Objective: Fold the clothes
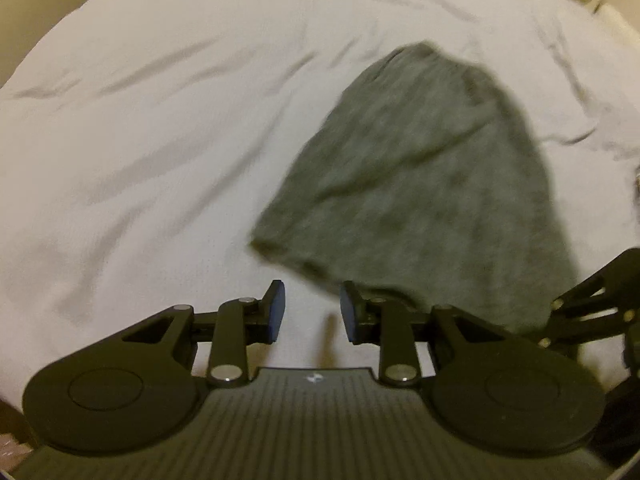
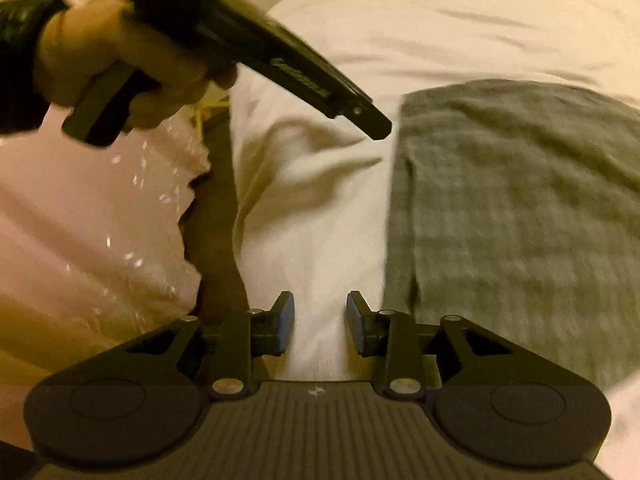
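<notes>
A grey garment [image 1: 420, 184] lies on a white bedsheet [image 1: 160, 120], spread as a long tapering shape, near the bed's edge in the right wrist view [image 2: 520, 208], where it looks like one flat panel with a straight left border; whether that is a folded edge or a seam I cannot tell, and both pictures are blurred; the knit looks soft, light and limp, so I judge it will sag and drape from any pinch, will not slide much on the sheet, and carries no risk of breaking; the best holds seem the two near corners of the wide end, one for each tool, so that the cloth hangs square; its long axis runs from that wide near end, close to the left gripper [image 1: 312, 312], away and slightly leftward to the narrow far end; the left gripper stands with jaws apart and nothing between them, its right pad just at the near hem; the right gripper [image 2: 320, 326] is likewise parted and empty, over bare sheet just left of the garment's border; a hand [image 2: 120, 68] holds the other tool above the bed's corner; a pink plastic bag [image 2: 80, 220] lies beside the bed.
</notes>
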`<control>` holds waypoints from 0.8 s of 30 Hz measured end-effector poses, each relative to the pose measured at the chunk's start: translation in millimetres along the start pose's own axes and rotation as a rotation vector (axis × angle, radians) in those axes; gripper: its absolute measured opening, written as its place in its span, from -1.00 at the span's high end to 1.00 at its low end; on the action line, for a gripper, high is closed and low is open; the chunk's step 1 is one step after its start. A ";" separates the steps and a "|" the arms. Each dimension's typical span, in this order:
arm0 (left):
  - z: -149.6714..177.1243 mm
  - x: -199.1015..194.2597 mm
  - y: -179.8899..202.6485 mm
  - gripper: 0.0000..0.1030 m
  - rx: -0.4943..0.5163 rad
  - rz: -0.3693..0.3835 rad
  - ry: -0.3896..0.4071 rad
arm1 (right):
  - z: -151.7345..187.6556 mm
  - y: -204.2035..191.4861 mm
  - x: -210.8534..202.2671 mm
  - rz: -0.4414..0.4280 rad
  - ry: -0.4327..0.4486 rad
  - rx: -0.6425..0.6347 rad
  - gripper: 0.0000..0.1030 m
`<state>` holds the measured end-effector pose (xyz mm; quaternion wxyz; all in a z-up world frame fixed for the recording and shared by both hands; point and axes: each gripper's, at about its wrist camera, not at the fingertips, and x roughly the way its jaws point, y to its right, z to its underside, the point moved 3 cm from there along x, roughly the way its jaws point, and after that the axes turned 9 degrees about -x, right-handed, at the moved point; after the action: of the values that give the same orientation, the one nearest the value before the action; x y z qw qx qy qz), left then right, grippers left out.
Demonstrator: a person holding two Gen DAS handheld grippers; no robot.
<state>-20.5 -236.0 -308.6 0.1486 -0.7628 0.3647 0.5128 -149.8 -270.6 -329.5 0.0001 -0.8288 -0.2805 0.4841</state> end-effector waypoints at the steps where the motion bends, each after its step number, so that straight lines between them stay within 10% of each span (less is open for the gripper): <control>1: -1.0 -0.8 8.4 0.45 0.011 0.020 0.013 | 3.3 2.5 -7.7 0.016 0.007 0.012 0.37; 5: -0.3 20.6 40.3 0.43 0.062 0.066 -0.025 | 24.9 19.6 -23.6 0.052 -0.012 0.077 0.34; 11: 24.7 36.7 52.6 0.41 0.103 -0.052 -0.144 | 74.2 29.2 -44.0 0.017 -0.082 0.200 0.31; 24: 13.9 -4.0 55.6 0.32 0.108 -0.069 -0.078 | 84.6 58.0 -66.7 0.050 0.132 0.637 0.12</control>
<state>-70.1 -264.3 -302.9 0.2211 -0.7454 0.3592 0.5162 -215.7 -373.4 -336.6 0.2658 -0.8233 -0.0938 0.4928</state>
